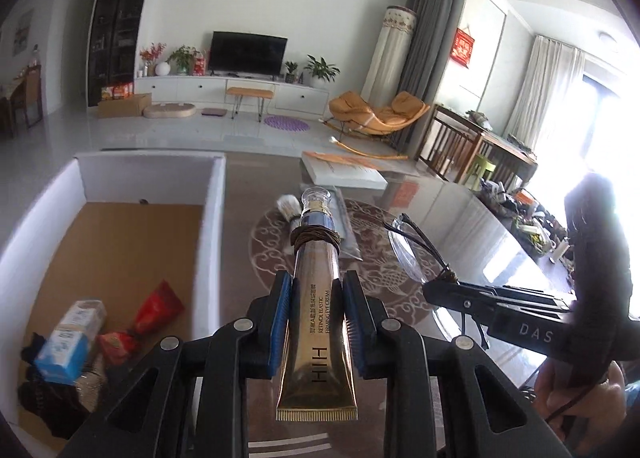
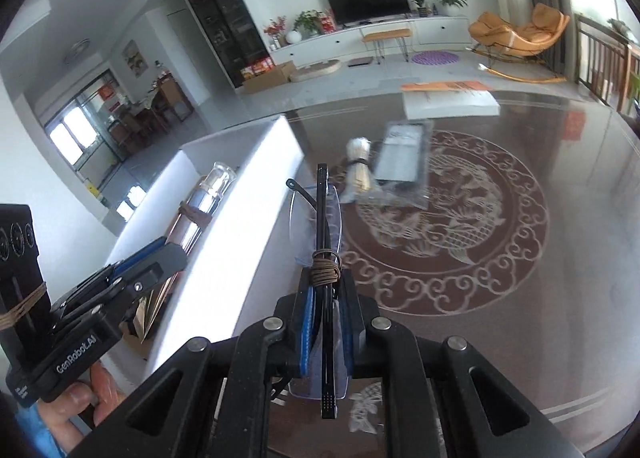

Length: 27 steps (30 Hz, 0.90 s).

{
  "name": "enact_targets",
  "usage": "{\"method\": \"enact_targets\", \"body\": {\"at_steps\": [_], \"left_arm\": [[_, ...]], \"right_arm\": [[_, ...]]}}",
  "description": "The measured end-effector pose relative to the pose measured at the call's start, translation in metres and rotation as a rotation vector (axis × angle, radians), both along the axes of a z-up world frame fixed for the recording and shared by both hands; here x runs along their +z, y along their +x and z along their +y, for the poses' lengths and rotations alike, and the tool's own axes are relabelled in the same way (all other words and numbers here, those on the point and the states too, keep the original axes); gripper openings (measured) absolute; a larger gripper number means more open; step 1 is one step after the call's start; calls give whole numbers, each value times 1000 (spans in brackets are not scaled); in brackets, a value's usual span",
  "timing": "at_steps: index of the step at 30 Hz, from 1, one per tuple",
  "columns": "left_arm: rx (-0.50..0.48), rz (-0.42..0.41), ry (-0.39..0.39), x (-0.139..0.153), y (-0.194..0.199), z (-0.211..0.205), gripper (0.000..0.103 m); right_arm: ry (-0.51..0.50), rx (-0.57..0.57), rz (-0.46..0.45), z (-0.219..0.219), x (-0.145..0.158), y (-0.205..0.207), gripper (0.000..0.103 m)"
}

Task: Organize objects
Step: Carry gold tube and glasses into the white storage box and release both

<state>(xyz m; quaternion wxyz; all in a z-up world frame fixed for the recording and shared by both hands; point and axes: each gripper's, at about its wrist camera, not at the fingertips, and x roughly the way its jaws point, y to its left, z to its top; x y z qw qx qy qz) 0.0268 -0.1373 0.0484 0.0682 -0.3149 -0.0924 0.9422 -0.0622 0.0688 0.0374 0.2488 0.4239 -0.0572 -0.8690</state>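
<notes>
Both tools (image 1: pixel 316 300) (image 2: pixel 325 306) loaded, just R of box wall (image 1: pixel 212 226); tabletop (image 2: pixel 560 298) open.

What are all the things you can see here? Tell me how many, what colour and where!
eye cream tube: one, gold, in the left gripper
glasses: one pair, clear with black arms, in the right gripper
box: one, white with brown floor, left on the table
packets: several, red and blue, inside the box
brush: one, white, on the table
flat packet: one, grey, beside the brush
table: one, dark with pale pattern
left gripper: one, black, blue pads, shut
right gripper: one, black, shut
</notes>
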Motion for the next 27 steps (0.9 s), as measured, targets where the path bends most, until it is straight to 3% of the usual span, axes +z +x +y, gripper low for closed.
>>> {"method": "enact_targets", "body": {"at_steps": [4,7,10,13,14,15,16,17,18,22,25,27], "left_arm": [[144,-11,-61,8,8,-67,26],[266,-73,-80,-4,14,-121,26],[354,-151,-99,-25,20,-163,26],[419,-306,-149,-55,17,-188,28],[438,-346,-155,-64,16,-194,31],[455,-367,-153,-71,14,-199,46],[470,-370,-147,-74,14,-202,67],[482,-359,-143,-75,15,-203,76],[491,-342,-144,-75,15,-203,85],[491,-300,-153,-70,6,-188,87],[452,-235,-138,-51,5,-157,87],[393,-193,-135,-41,0,-132,87]], "right_arm": [[-26,157,17,-74,18,10,13],[-24,275,14,-133,22,20,13],[-1,376,-10,-186,16,27,13],[42,435,-40,-225,-1,30,14],[70,449,-69,-236,-10,29,17],[94,461,-106,-243,-19,29,30],[107,466,-132,-246,-25,29,39],[107,466,-136,-245,-29,30,60],[102,461,-116,-241,-29,32,71],[84,404,-28,-208,-25,31,76],[24,285,38,-164,-16,22,82],[26,163,97,-127,-16,11,96]]}}
